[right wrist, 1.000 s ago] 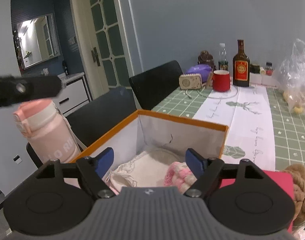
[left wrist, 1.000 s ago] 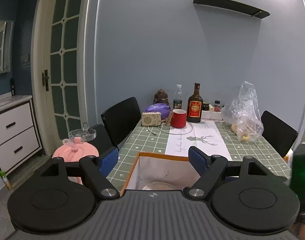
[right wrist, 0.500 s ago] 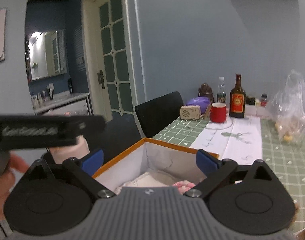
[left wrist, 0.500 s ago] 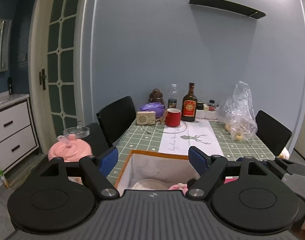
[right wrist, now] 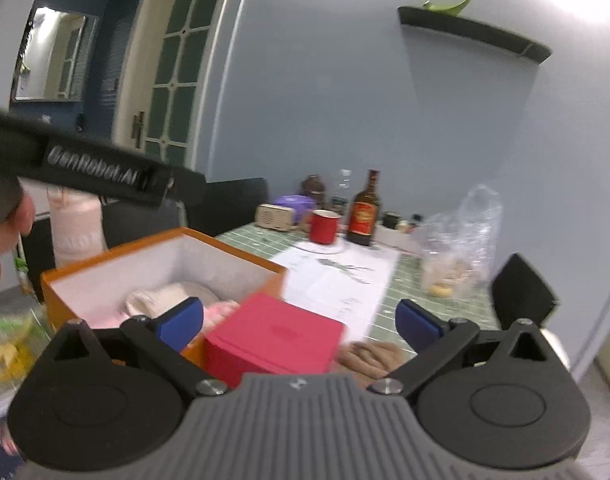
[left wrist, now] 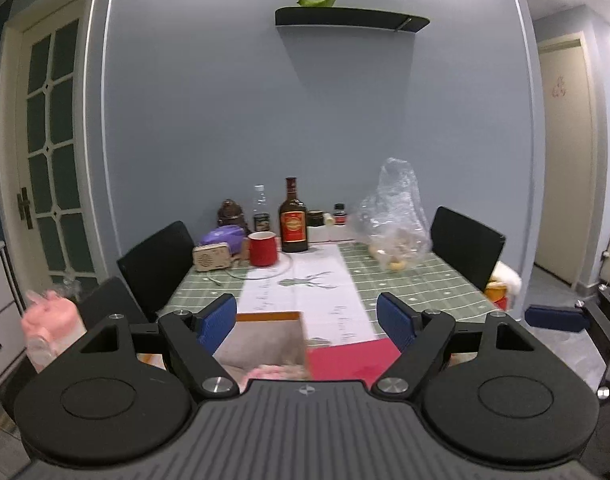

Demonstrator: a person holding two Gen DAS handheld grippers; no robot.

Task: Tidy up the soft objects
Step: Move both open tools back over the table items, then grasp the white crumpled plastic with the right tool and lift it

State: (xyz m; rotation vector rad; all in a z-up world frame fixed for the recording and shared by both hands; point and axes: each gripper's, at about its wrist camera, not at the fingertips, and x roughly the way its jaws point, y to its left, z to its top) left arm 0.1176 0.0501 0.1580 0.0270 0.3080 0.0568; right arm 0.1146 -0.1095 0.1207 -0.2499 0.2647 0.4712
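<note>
You held both grippers above the near end of the table [left wrist: 425, 284] with their blue pads spread wide and nothing between them. Your left gripper [left wrist: 307, 322] looked down the table, and the orange-rimmed box [left wrist: 265, 316] sat just below and ahead of it, between its fingers in that view. A bit of pink soft cloth [left wrist: 271, 371] showed inside the box at the near edge. Your right gripper [right wrist: 299, 322] hung over the near right corner of the box [right wrist: 165, 240], which lay ahead and to its left. Inside the box lay a cream folded cloth [right wrist: 157, 300] with the pink soft cloth [right wrist: 221, 308] beside it, close to the left pad. A red box [right wrist: 275, 336] stood against the orange box's right wall, directly below the open gap. A brown plush item [right wrist: 365, 354] lay on the table just right of the red box, near the right pad.
</note>
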